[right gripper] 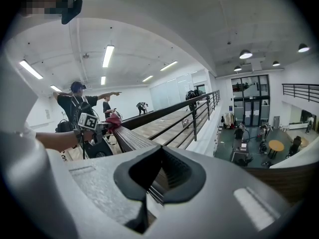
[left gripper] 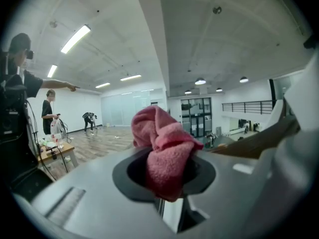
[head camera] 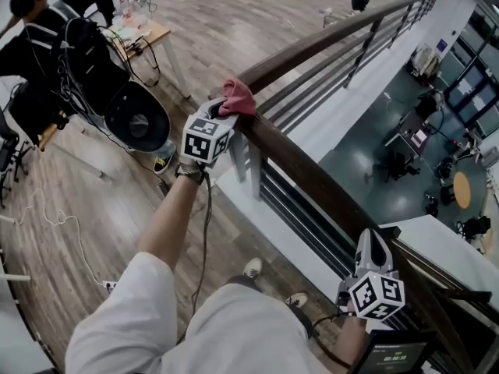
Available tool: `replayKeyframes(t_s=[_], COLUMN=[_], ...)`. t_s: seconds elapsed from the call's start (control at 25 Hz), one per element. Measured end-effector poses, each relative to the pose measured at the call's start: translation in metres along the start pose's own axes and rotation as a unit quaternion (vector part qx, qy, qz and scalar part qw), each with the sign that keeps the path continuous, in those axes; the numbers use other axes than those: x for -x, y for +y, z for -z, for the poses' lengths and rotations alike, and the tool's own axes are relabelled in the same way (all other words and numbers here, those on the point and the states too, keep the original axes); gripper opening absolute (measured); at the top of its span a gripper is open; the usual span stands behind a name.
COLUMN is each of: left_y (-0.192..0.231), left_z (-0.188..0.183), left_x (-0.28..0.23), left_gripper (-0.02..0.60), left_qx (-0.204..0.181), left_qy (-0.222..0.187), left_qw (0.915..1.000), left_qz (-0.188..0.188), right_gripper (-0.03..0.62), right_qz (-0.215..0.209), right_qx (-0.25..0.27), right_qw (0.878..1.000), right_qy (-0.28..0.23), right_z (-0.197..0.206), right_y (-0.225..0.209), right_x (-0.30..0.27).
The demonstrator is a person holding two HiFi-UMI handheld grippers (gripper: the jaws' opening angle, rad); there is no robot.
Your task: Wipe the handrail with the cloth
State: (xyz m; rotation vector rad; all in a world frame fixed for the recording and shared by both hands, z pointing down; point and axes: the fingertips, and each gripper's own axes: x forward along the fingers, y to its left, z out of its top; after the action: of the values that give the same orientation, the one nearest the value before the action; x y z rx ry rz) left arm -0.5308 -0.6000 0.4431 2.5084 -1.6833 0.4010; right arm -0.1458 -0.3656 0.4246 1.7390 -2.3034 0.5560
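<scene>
A dark wooden handrail (head camera: 312,170) runs from the lower right up to the far top right. On top of it, about halfway along, lies a pink cloth (head camera: 236,97), and my left gripper (head camera: 226,118) is shut on it. The left gripper view has the bunched cloth (left gripper: 162,148) pinched between the jaws, with the handrail (left gripper: 259,141) off to the right. My right gripper (head camera: 373,249) sits at the near end of the rail, shut and holding nothing. From the right gripper view the handrail (right gripper: 134,138) stretches ahead toward the cloth (right gripper: 113,119) and my left arm.
Beyond the rail on the right is a drop to a lower floor (head camera: 421,131) with desks and equipment. On the left stand a person with a backpack (head camera: 47,45), a small wooden table (head camera: 152,36) and a black round device (head camera: 136,119). Cables trail over the wood floor (head camera: 47,216).
</scene>
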Motion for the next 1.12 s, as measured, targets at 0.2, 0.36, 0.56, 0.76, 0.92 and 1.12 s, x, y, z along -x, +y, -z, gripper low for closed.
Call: replayKeyframes(t_s=[0.2,0.36,0.56,0.76,0.92,1.12], left_y=[-0.028,-0.057,-0.094,-0.132,-0.155,-0.188], left_z=[0.001,0.001,0.001,-0.003,-0.002,-0.003], left_x=[0.006,0.008,0.011,0.014,0.015,0.016], left_gripper=[0.097,0.097,0.097,0.097,0.097,0.097], left_qx=[0.0,-0.003,0.004,0.004,0.004,0.005], left_qy=[0.002,0.001,0.005,0.008,0.01,0.011], left_qw=[0.9998,0.9996,0.9994,0.9991,0.9986,0.9978], left_qz=[0.022,0.029,0.034,0.042,0.052,0.064], right_gripper=[0.002,0.002,0.002,0.002,0.002,0.002], right_qz=[0.004,0.009,0.02,0.031,0.039,0.046], right_qx=[-0.004,-0.005,-0.001,0.01,0.009,0.006], right_qw=[1.0,1.0,1.0,0.999,0.999,0.998], right_qy=[-0.005,-0.014,-0.018,-0.02,-0.026,-0.032], right_z=[0.001,-0.002,-0.003,-0.004,-0.005,-0.004], right_y=[-0.009,-0.02,-0.046,-0.071,-0.083,-0.097], right_x=[0.011,0.019,0.036,0.057,0.067,0.081])
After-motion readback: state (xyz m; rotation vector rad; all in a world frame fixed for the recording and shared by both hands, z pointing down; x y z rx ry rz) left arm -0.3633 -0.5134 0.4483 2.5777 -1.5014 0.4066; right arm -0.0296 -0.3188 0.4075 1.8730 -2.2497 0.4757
